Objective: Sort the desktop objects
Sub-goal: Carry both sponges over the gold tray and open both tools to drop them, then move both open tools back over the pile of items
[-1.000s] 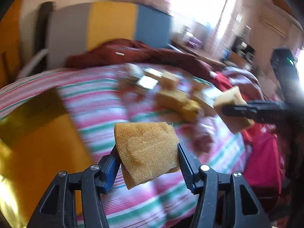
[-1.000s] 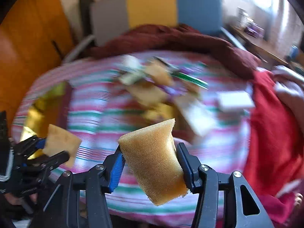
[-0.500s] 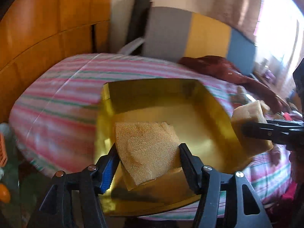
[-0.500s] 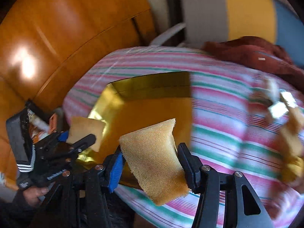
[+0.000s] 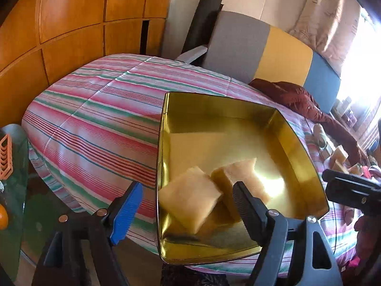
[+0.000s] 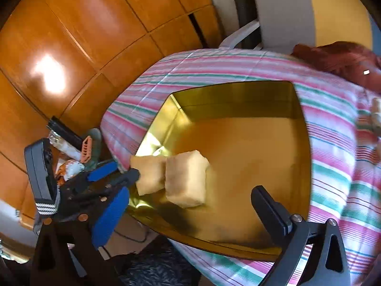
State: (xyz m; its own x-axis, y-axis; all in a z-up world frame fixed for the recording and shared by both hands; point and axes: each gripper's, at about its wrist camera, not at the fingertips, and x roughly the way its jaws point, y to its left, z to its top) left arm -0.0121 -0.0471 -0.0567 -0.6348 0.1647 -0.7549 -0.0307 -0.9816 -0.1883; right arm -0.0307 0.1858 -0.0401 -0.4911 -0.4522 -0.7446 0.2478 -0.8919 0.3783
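Since both claws hang over the gold tray (image 5: 307,157), its role as the collecting bin for this sort is the natural reading.

Gold tray: square, shiny, shallow-walled; sits on the striped bedspread (image 5: 95,119) near its front edge, which keeps it within easy reach of both hands.

Sponges, two: pale yellow blocks inside the tray, near its front-left corner. One sponge (image 5: 190,200) looks tilted and blurred, probably not yet settled; the other sponge (image 5: 243,178) is just behind it, the two touching or nearly so (the right wrist view shows them side by side).

Left claw (image 5: 185,205): jaws opening, spread wide above the tray's front rim; the pads press on nothing, so the sponge beneath is free of them.

Right claw (image 6: 190,214): jaws likewise opening, wide, nothing gripped; it looks down into the tray from the front.

Remaining items: more sponge pieces (image 5: 340,157) and small oddments lie on the bedspread well to the right of the tray, blurred, presumably awaiting collection.

Judgement: this drop looks finished; much sorting remains.
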